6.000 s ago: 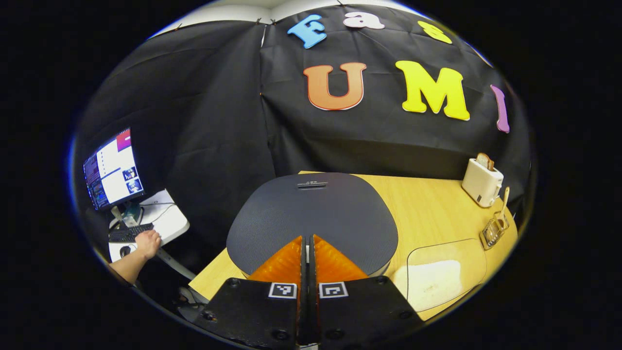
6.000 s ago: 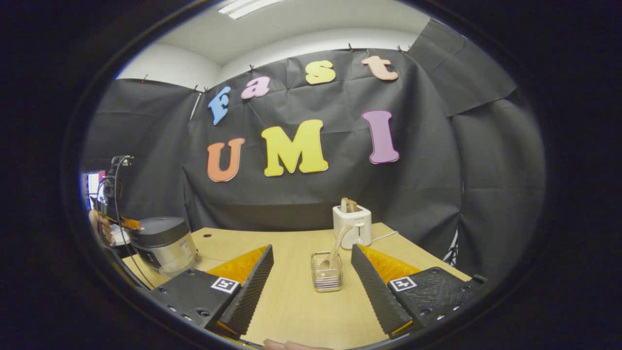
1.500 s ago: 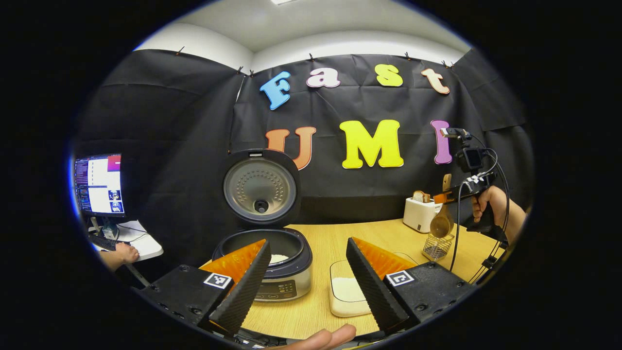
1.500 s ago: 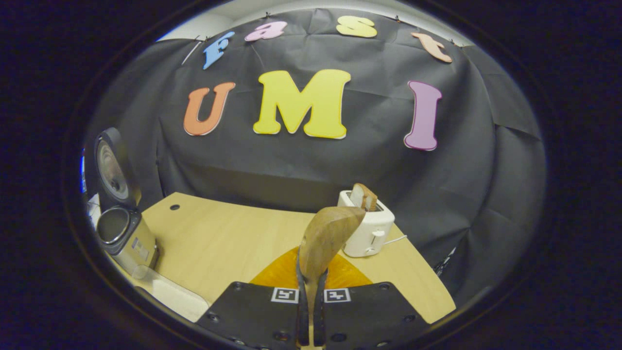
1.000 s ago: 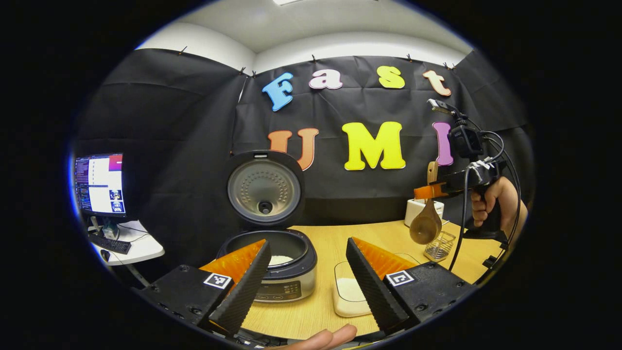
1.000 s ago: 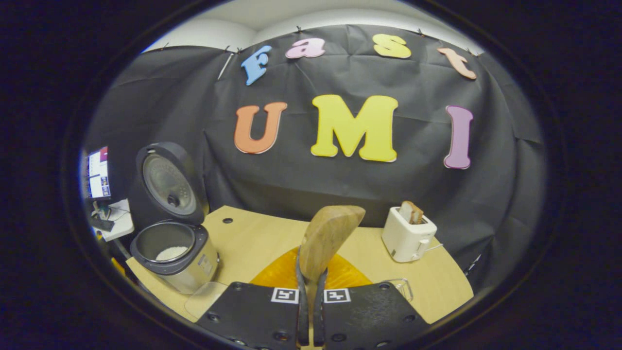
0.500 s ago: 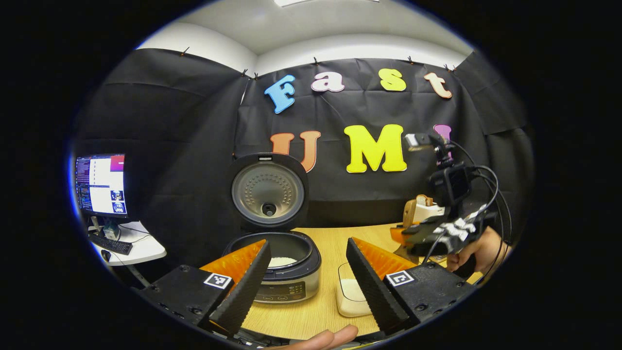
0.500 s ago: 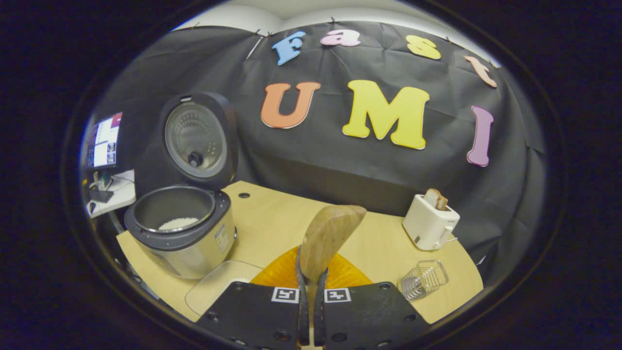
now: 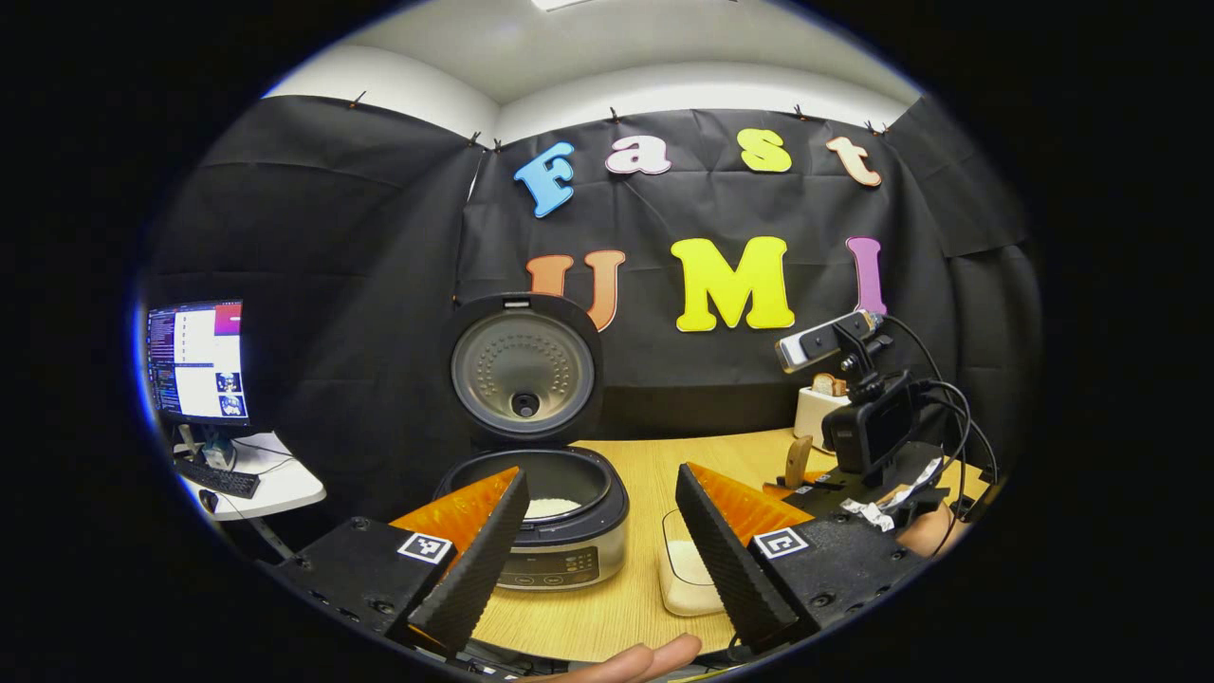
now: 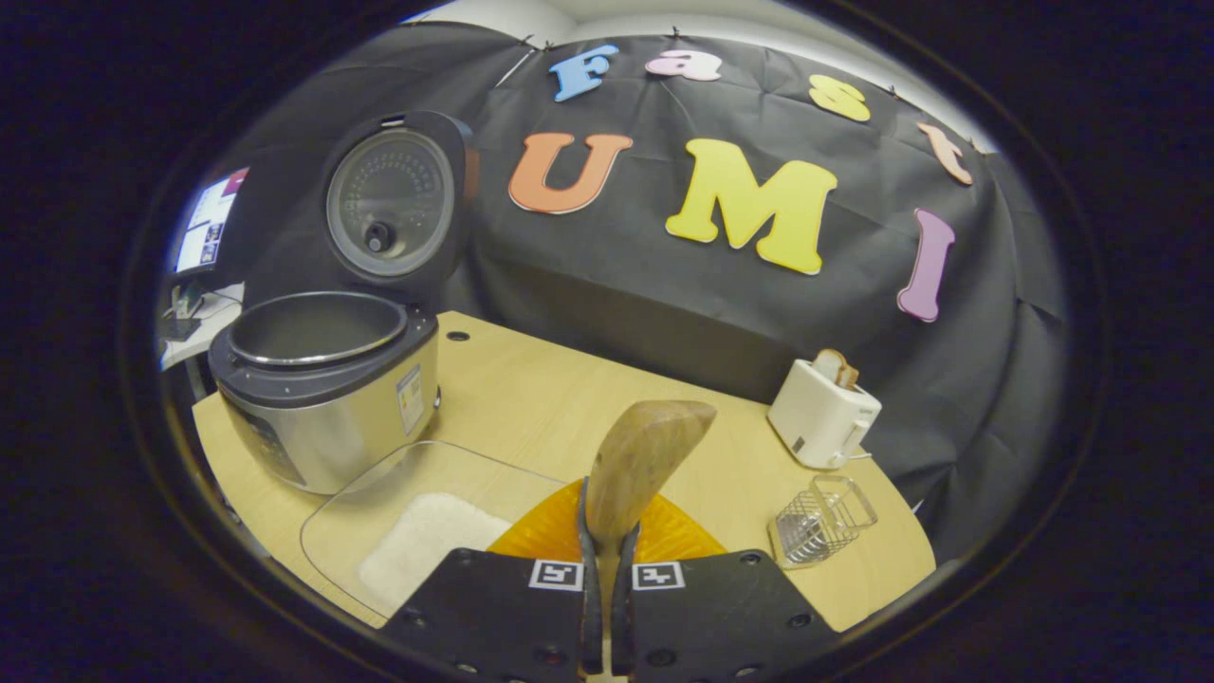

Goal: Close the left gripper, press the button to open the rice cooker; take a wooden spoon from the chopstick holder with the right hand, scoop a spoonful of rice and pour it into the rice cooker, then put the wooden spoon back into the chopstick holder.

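The wooden table [image 10: 531, 398] carries everything. On it, at ten o'clock in the right gripper view, stands the rice cooker [image 10: 322, 379], its lid [image 10: 394, 204] swung upright and a little rice in the pot as seen in the left gripper view. Just beside the cooker, toward six o'clock, lies the clear tray of rice [image 10: 422, 541]. The white toaster [image 10: 823, 413] sits at three o'clock, and the wire chopstick holder [image 10: 820, 520] near it at four o'clock.

The right gripper [image 10: 607, 560] is pressed together on the wooden spoon [image 10: 640, 465], whose bowl rises straight ahead at twelve o'clock from the fingers, above the tray's right edge.

The left gripper [image 9: 597, 541] hangs spread wide, the cooker at eleven o'clock beyond its fingers.
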